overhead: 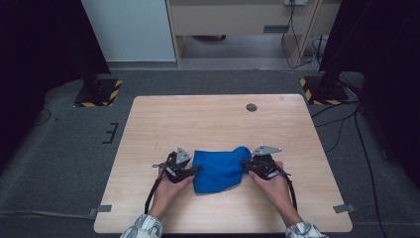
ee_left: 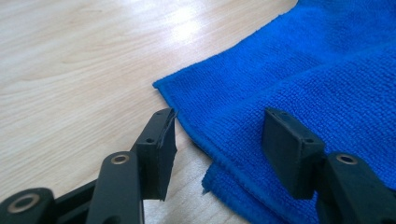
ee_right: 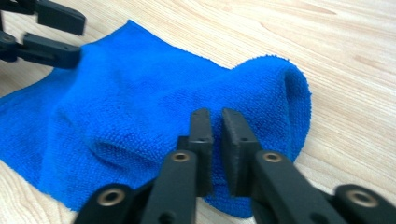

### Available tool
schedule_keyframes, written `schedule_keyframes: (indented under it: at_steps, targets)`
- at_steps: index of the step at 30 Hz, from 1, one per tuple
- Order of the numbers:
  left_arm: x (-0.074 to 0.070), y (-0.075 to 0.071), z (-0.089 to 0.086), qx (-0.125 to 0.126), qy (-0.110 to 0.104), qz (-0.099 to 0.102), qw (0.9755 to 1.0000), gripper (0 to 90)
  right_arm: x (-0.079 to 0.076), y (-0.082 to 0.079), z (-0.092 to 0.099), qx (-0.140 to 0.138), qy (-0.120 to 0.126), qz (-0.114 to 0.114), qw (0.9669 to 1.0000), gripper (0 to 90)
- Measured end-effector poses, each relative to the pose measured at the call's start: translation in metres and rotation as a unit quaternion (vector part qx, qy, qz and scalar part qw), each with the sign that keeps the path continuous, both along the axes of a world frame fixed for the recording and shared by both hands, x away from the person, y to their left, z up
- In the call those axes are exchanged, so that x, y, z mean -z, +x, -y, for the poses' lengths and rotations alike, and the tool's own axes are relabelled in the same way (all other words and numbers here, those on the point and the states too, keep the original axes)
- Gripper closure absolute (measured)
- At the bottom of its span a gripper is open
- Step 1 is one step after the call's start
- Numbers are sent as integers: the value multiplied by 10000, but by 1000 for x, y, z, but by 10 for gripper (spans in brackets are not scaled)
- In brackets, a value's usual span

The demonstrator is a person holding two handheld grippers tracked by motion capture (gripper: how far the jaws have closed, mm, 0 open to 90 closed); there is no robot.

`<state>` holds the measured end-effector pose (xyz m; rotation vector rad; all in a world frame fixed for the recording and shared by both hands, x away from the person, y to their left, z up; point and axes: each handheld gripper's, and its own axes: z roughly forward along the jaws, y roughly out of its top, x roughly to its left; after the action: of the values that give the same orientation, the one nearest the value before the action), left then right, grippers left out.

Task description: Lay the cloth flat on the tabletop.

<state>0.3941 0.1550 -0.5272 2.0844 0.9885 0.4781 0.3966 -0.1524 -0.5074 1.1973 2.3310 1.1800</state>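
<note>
On the table (overhead: 148, 119), near its front edge, the blue cloth (overhead: 218, 168) lies half-folded: right gripper (ee_right: 215, 116) pinches its fold, left gripper (ee_left: 217, 135) gapes over its edge; next, probably closing there and folding again.

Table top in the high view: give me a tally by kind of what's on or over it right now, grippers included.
Blue cloth: 1
Hand-held grippers: 2, the left gripper and the right gripper
Round dark insert in the table: 1
Total: 4
</note>
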Motion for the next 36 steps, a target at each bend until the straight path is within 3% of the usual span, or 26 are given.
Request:
schedule_keyframes:
  at_steps: [3, 9, 19, 23, 29, 36]
  targets:
    - [2, 1, 1, 21, -73, -74, 9999, 426, -1, -1, 0, -92, 2, 22, 10000, 883]
    - [6, 1, 6, 136, 0, -141, 9998, 459, 0, -2, -1, -175, -36, -3, 9998, 888]
    - [1, -3, 15, 381, 228, -55, 9990, 700, 3, -3, -3, -196, -77, -60, 9998, 888]
    - [-3, -5, 16, 398, 272, 92, 9988, 823, 4, -3, -3, -188, -86, -72, 9998, 888]
    - [-15, -9, 15, 347, 166, 383, 9985, 850, 3, -3, -2, -164, -79, -59, 9998, 884]
    - [-32, -15, 0, 195, -47, 561, 9982, 851, -6, -4, 7, -14, 5, -33, 10000, 787]
